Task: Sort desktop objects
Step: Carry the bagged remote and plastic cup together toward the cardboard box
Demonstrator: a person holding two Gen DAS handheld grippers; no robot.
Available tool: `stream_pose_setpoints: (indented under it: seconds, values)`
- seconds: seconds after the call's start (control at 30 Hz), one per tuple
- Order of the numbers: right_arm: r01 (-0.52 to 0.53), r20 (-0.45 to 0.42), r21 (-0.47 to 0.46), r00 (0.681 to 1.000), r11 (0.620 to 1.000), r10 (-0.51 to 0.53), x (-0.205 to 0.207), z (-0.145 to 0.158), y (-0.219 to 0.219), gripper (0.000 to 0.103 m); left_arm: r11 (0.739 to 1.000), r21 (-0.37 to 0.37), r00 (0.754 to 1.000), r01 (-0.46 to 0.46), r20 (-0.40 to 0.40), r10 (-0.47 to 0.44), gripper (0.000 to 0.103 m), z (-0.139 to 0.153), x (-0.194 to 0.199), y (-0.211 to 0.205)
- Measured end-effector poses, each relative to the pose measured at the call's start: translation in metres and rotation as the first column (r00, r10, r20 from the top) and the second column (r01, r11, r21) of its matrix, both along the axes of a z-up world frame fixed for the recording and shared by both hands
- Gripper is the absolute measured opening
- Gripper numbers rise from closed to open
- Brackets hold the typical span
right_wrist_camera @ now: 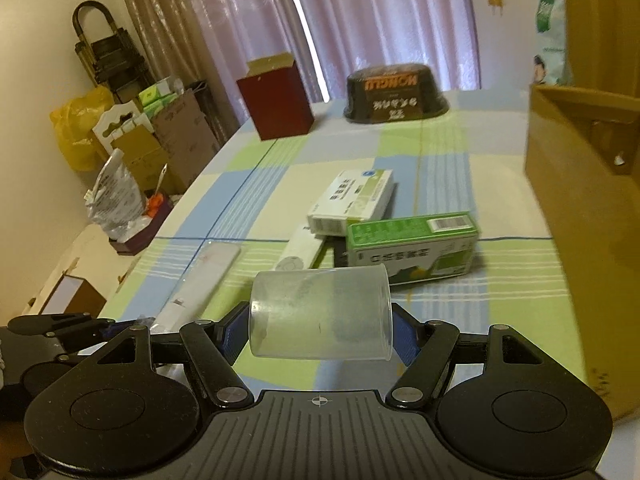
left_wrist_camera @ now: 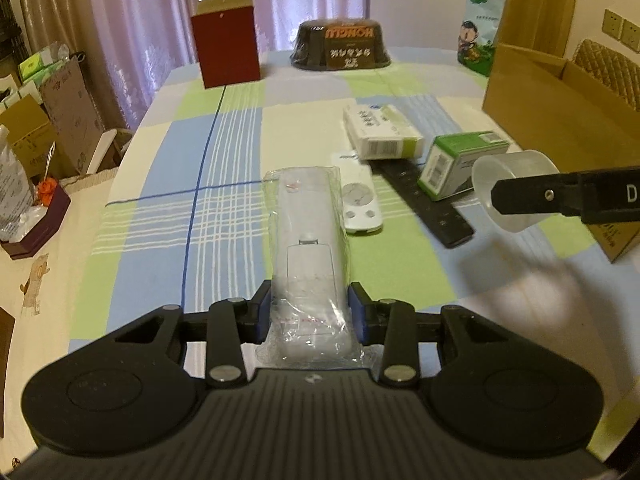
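Observation:
My left gripper (left_wrist_camera: 310, 312) is shut on a white remote wrapped in clear plastic (left_wrist_camera: 306, 240), which points away over the checked cloth. My right gripper (right_wrist_camera: 320, 338) is shut on a clear plastic cup (right_wrist_camera: 320, 314) held on its side above the table. In the left wrist view that cup (left_wrist_camera: 516, 188) and the right gripper's finger (left_wrist_camera: 560, 196) reach in from the right. On the cloth lie a second white remote (left_wrist_camera: 360, 200), a black ruler (left_wrist_camera: 424, 196), a white-and-green box (left_wrist_camera: 382, 132) and a green box (left_wrist_camera: 460, 164).
An open cardboard box (left_wrist_camera: 560, 112) stands at the right edge. A dark red box (left_wrist_camera: 226, 40) and a dark oval container (left_wrist_camera: 340, 44) stand at the far end, with a printed bag (left_wrist_camera: 482, 24) beside them. Boxes and bags crowd the floor on the left (right_wrist_camera: 132, 148).

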State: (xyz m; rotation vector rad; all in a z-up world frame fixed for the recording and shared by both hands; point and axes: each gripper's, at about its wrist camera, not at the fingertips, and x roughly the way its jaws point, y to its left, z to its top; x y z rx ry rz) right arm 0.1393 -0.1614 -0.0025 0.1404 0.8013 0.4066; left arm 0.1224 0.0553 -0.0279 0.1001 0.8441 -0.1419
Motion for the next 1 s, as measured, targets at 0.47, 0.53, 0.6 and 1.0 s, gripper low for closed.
stream_pose_setpoints:
  seconds: [0.47,0.53,0.6,1.0]
  values:
    - [0.115,0.085,-0.017,0.99,0.993,-0.113,-0.039,0.044,-0.064,0.071,0.996,-0.005,0.995,0.089,0.055,-0.089,0.033,0.039,-0.033,-0.054]
    - [0.132,0.096,-0.014,0.987,0.991,-0.13,-0.043,0.05,-0.074,0.07,0.994,-0.003,0.993,0.105,0.062,-0.105,0.033,0.043,-0.037,-0.063]
    - [0.146,0.108,-0.012,0.984,0.989,-0.143,-0.048,0.056,-0.084,0.071,0.993,0.0,0.99,0.122,0.069,-0.122,0.033,0.047,-0.041,-0.073]
    - [0.246,0.167,-0.004,0.956,0.969,-0.242,-0.061,0.083,-0.15,0.071,0.977,0.008,0.972,0.213,0.099,-0.213,0.033,0.069,-0.047,-0.127]
